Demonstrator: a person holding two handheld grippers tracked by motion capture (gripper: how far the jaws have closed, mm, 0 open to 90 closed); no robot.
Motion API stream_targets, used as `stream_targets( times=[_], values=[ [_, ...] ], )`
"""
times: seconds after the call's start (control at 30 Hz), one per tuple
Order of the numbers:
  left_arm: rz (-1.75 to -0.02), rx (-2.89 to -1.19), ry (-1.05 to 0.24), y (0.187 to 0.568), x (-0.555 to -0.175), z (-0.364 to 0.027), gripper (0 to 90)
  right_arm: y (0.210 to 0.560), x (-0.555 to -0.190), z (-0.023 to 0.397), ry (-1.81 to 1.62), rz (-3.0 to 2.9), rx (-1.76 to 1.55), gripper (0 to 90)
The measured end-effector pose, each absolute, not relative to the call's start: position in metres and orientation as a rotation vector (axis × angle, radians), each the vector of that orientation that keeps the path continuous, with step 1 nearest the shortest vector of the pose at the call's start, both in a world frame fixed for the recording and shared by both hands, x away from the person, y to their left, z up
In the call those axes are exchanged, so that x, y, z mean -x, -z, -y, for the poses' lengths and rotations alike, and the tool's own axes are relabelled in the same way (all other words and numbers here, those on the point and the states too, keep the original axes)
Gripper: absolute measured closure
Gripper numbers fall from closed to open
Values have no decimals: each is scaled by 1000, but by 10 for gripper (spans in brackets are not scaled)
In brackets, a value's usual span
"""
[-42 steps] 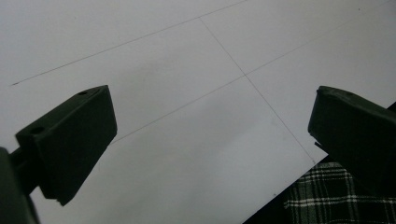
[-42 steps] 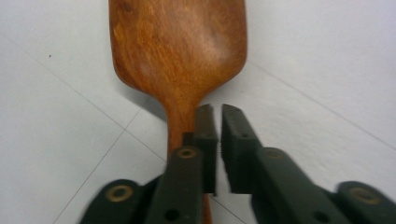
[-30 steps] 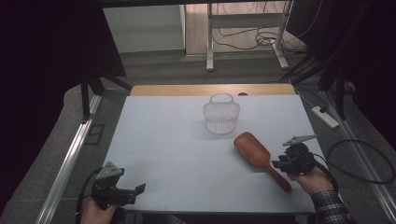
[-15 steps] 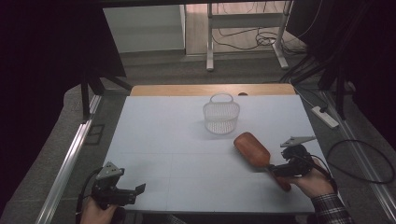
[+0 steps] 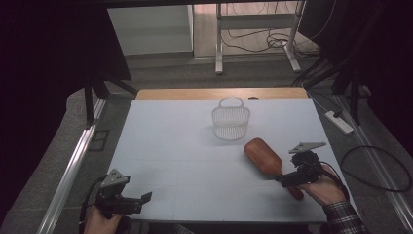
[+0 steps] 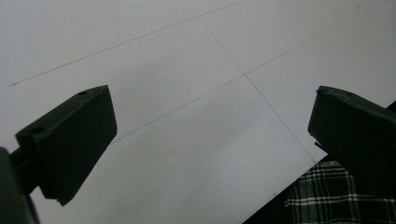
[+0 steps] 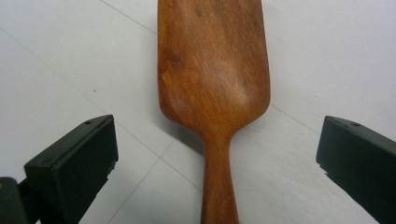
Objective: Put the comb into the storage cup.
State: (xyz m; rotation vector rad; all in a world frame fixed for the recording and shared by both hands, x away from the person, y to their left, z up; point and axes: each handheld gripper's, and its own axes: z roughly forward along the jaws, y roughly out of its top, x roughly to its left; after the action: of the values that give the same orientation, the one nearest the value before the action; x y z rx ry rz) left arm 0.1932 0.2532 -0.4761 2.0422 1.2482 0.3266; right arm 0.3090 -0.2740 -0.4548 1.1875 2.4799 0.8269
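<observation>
Hairbrush [image 7: 212, 79] handle between spread fingers [image 7: 74, 163], untouched

Both claws [image 5: 127, 201] [image 5: 288, 176] agape

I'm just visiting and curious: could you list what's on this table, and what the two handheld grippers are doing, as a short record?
table: pale sheet with thin grid lines
brush: wooden hairbrush lying flat at the right, handle toward the person
basket: small white mesh basket upright behind the brush, apart from it
right gripper: jaws have just been opening, now wide apart; the brush handle lies between them, untouched by the pads
left gripper: open over the bare near left corner, nothing between its jaws
</observation>
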Motion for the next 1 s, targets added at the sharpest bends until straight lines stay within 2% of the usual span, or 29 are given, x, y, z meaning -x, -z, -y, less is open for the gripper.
stream_targets(
  times=[1.0],
  values=[
    [-1239, -2046, -317, 476, -193, -253, 9, 498, -328, 267, -557, -2599, -1295, 0]
  ],
)
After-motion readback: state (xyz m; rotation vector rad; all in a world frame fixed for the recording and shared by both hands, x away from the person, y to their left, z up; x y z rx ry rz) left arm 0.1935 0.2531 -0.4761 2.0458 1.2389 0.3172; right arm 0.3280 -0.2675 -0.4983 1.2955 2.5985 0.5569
